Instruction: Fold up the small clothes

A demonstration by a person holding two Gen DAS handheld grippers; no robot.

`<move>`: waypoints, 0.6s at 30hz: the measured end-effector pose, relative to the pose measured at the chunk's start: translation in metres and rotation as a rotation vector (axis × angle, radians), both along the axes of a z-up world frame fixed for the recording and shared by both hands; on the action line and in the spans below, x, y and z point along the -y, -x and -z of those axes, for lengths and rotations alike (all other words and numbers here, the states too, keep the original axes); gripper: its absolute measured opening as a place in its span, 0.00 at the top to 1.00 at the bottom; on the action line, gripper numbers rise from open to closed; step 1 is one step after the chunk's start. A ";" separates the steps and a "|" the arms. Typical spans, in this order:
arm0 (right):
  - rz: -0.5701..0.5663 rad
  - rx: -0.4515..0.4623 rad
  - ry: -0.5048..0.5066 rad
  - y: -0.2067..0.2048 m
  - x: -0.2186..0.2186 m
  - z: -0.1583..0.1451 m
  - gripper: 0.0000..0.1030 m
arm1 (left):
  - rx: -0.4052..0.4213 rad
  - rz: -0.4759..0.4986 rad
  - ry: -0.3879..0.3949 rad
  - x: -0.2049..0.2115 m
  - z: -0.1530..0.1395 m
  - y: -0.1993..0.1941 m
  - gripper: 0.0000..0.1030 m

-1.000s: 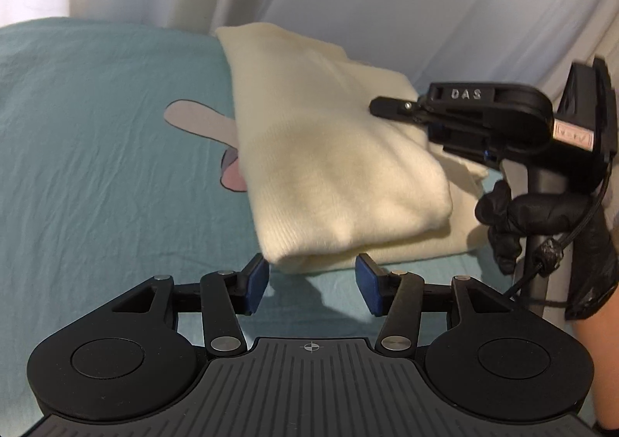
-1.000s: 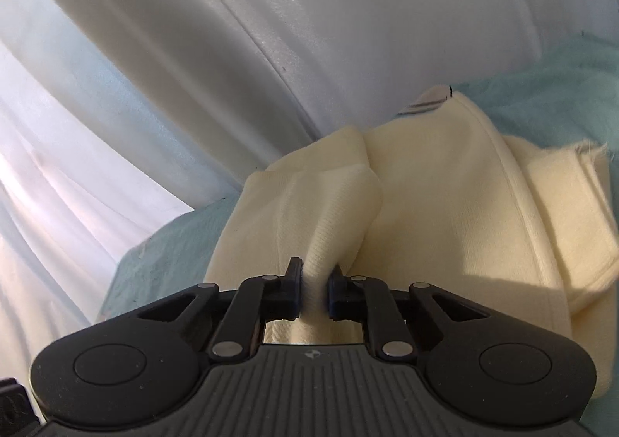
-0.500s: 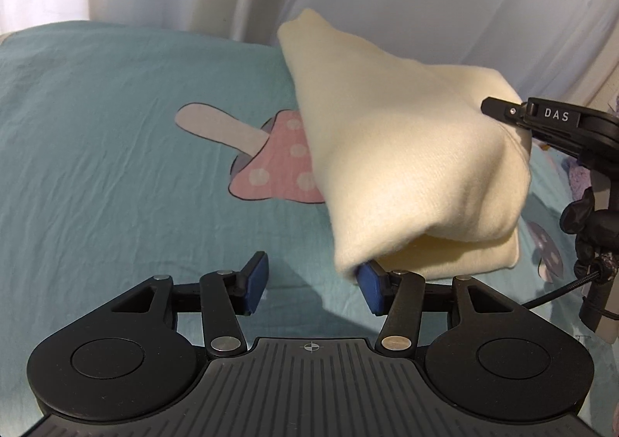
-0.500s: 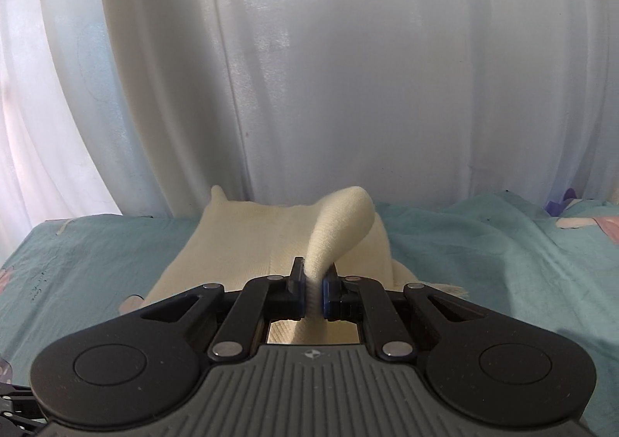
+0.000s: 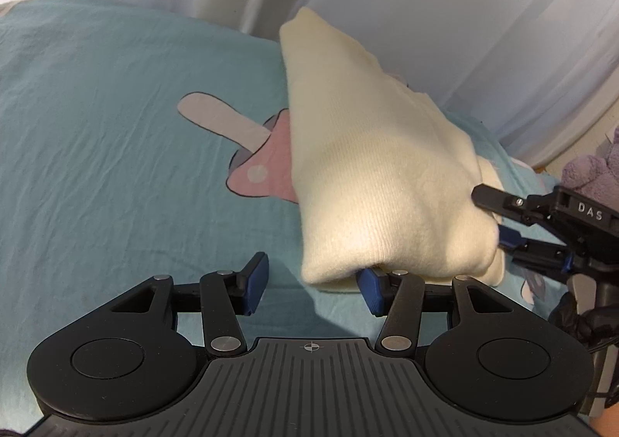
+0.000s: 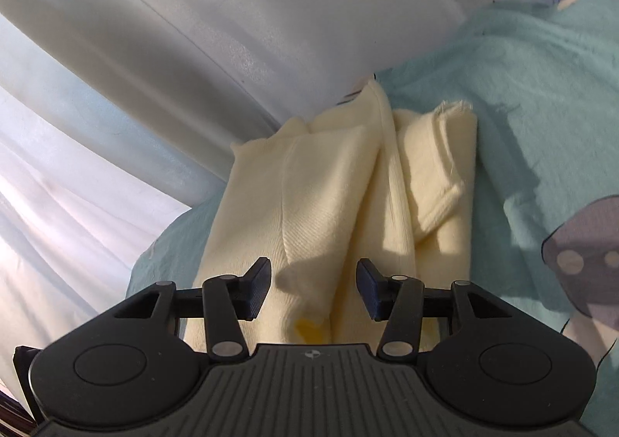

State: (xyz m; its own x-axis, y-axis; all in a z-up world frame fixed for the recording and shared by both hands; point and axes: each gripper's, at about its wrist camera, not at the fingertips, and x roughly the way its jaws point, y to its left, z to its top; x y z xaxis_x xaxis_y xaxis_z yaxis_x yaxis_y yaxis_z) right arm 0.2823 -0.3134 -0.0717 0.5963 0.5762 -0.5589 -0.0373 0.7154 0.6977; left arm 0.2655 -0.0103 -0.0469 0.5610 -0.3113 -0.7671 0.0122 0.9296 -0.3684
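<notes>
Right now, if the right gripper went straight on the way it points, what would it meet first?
Most likely the cream garment. The right gripper has its jaws opening, with the folded cloth lying directly under and ahead of them; the white curtain comes only beyond it. Depth is hard to judge.

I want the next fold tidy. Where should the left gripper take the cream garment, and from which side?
Probably the rounded folded edge nearest the left gripper, from the front and low along the teal sheet. On the cream garment the layers meet there in one thick roll, lifted slightly, so open fingers could straddle it.
</notes>
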 end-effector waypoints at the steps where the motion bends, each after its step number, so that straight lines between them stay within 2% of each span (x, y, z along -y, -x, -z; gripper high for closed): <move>1: -0.006 -0.013 -0.021 -0.001 -0.001 0.004 0.52 | 0.003 -0.006 0.008 0.001 -0.001 0.000 0.47; 9: -0.025 -0.099 -0.370 -0.014 -0.002 0.034 0.46 | 0.046 -0.043 0.046 0.003 -0.008 0.001 0.49; 12: -0.020 -0.127 -0.459 -0.019 -0.005 0.040 0.46 | 0.048 -0.031 0.037 0.006 -0.006 0.002 0.49; 13: -0.022 -0.129 -0.458 -0.021 -0.008 0.039 0.51 | 0.047 -0.026 0.029 0.008 -0.006 0.002 0.49; 15: -0.037 -0.110 -0.404 -0.024 -0.019 0.032 0.69 | 0.043 -0.014 0.005 0.012 -0.003 0.002 0.48; 16: -0.039 -0.092 -0.345 -0.025 -0.025 0.025 0.81 | 0.038 -0.006 -0.007 0.016 -0.002 0.000 0.47; 18: -0.037 -0.023 -0.183 -0.023 -0.036 0.005 0.84 | 0.037 0.007 -0.036 0.022 0.001 -0.001 0.46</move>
State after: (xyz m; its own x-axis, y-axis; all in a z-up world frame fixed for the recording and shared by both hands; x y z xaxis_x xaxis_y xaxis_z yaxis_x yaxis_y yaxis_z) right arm 0.3051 -0.2778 -0.0763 0.5614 0.6909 -0.4555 -0.0439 0.5746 0.8173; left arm 0.2664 -0.0323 -0.0476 0.5872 -0.2876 -0.7566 0.0313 0.9421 -0.3338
